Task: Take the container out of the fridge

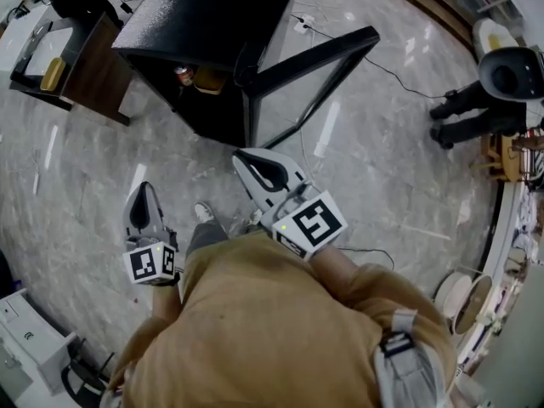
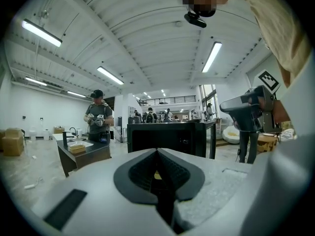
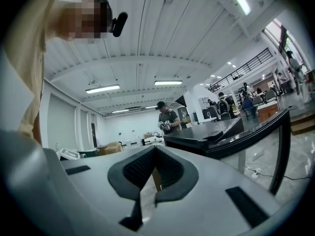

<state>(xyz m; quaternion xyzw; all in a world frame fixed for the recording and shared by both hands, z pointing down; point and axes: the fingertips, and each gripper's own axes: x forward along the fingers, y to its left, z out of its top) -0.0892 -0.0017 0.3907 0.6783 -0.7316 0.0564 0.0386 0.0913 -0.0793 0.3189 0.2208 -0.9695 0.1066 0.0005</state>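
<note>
A black mini fridge (image 1: 204, 24) stands on the floor ahead with its door (image 1: 316, 65) swung open to the right. On its shelf sit a yellowish container (image 1: 209, 79) and a small can (image 1: 183, 75). My left gripper (image 1: 144, 190) is shut and empty, well short of the fridge. My right gripper (image 1: 247, 159) is also shut and empty, and its tip lies just before the fridge's front edge. The left gripper view shows the jaws (image 2: 157, 154) closed and aimed at the fridge (image 2: 167, 137). The right gripper view shows closed jaws (image 3: 155, 151) beside the fridge top (image 3: 216, 132).
A dark table (image 1: 81, 70) with a yellow item (image 1: 53, 73) stands left of the fridge. A person (image 2: 98, 118) stands behind that table. Cables (image 1: 399, 75) trail over the marble floor. A second person's shoes (image 1: 450, 121) are at the right, and white equipment (image 1: 30, 342) at the lower left.
</note>
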